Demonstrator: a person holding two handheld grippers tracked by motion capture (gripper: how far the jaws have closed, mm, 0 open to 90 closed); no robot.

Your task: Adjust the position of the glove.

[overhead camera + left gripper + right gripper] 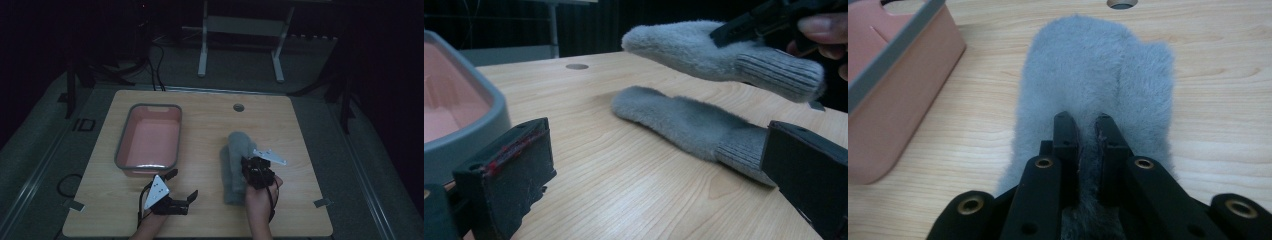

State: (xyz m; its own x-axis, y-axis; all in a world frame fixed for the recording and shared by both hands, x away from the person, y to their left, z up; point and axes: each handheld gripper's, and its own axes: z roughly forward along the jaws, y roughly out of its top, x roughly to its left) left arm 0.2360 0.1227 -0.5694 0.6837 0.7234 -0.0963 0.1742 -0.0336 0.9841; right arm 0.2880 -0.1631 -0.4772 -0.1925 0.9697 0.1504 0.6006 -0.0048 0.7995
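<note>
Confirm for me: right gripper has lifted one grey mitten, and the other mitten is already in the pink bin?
Not quite. The right gripper holds one mitten, but the other mitten lies on the table, outside the bin, as the left gripper view shows.

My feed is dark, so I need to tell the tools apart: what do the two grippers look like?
Both are black. The left gripper has flat, dark-padded jaws, one pad edge scuffed red. The right gripper shows brass-coloured rivets. Each carries a pale three-cornered plate and a black cable.

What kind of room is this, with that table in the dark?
Probably a lab or recording workspace, not a home: a bare wooden table with a cable hole, cables on a grey floor, and hand-held grippers, the right gripper lifting a grey mitten.
</note>
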